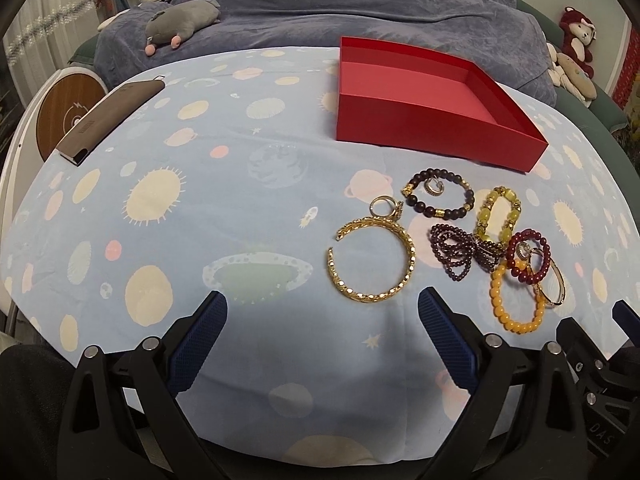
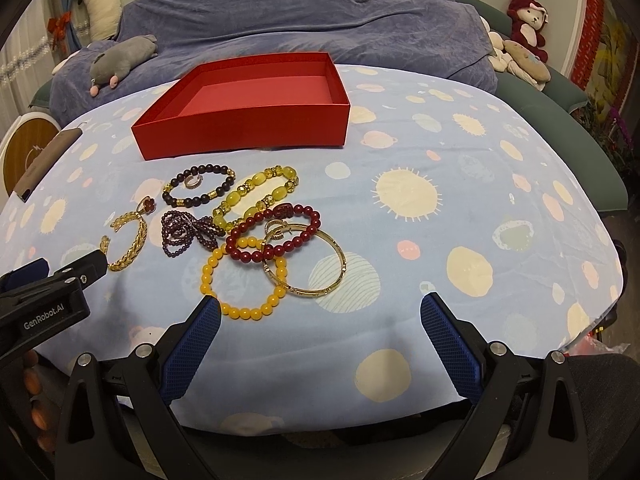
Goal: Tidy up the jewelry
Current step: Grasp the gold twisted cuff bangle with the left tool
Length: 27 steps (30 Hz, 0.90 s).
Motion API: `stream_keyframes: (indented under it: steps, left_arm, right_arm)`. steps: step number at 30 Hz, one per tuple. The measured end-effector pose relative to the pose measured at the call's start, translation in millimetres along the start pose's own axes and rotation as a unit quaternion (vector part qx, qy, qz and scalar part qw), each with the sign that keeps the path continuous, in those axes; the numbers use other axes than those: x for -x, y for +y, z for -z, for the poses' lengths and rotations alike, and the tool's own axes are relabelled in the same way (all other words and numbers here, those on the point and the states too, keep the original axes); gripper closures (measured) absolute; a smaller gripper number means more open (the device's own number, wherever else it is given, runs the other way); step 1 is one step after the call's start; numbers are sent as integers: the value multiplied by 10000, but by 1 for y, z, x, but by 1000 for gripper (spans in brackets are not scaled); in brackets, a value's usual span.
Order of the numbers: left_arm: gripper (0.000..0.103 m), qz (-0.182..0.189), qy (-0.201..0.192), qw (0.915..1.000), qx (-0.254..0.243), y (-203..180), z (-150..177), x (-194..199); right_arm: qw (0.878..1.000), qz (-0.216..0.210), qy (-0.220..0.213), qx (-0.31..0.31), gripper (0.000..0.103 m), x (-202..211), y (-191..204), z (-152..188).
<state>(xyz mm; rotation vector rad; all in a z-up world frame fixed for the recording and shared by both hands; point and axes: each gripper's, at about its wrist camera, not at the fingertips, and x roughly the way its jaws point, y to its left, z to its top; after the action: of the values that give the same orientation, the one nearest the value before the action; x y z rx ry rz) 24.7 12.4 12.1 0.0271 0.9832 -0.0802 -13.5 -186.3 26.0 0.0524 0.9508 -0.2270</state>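
Both tongs spread wide and holding nothing, left tongs [image 1: 322, 314] near the gold cuff [image 1: 372, 258], right tongs [image 2: 320, 316] by the orange bead bracelet [image 2: 244, 278], jewelry heaped on the space-print table [image 2: 440, 240], red box [image 2: 244, 120] just behind, nothing in it.

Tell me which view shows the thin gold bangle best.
The right wrist view: the thin gold bangle shows as a nearly full hoop, overlapped only by the dark red bead bracelet. In the left wrist view only a compressed arc peeks out near the frame edge.
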Motion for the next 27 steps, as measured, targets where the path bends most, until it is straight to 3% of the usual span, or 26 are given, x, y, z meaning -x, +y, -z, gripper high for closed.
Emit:
stream_keyframes:
  steps: [10,20,24,27]
  left_arm:
    - [12,115,237,9994,-221,-27,-15,-26]
    - [35,242,333,9988,-268,-32,-19,-38]
    - [49,282,268,9989,-274,-32,-19,-36]
    - [49,294,260,9988,-283,-33,-18,-35]
  right_arm:
    - [9997,10,166,-157,7,-10,-8,-2]
    - [9996,-18,209,-184,7,-12,-9,-1]
    - [9996,-16,208,-182,7,-12,-9,-1]
    - [9996,-17,216,-173,7,-13,-10,-1]
